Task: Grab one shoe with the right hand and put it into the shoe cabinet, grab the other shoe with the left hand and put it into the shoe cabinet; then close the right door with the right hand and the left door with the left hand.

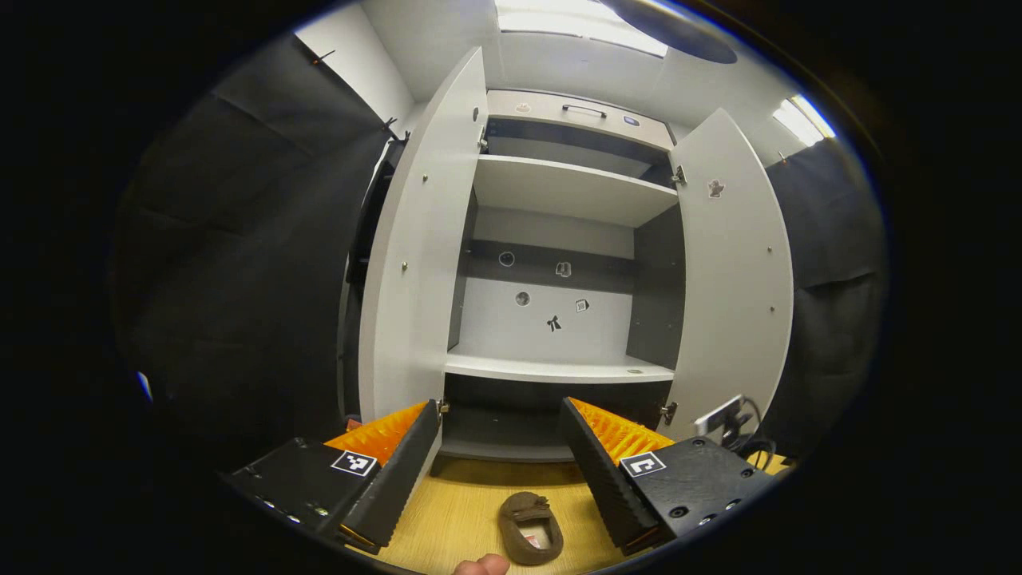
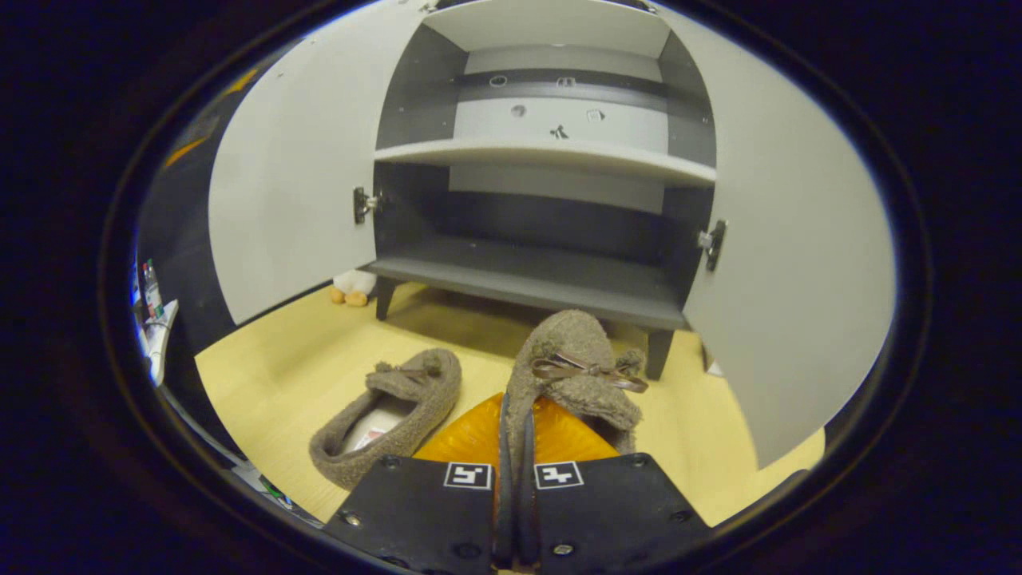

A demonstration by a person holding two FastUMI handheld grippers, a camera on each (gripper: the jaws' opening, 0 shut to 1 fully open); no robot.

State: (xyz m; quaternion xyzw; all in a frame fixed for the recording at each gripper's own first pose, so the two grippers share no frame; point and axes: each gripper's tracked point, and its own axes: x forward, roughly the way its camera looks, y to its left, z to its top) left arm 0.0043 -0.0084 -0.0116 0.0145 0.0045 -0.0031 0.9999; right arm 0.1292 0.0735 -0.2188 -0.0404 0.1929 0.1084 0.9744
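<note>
In the right gripper view, the right gripper has its two fingers drawn together on the heel edge of a fuzzy brown shoe. The held shoe's long axis runs away from the camera, toe and bow pointing at the shoe cabinet. To its left, a second shoe lies on the wooden floor, long axis diagonal, toe toward the far right. Both cabinet doors stand open. In the left gripper view, the left gripper has its fingers wide apart, holding nothing, raised before the open cabinet; a brown shoe lies on the floor below, between the fingers.
</note>
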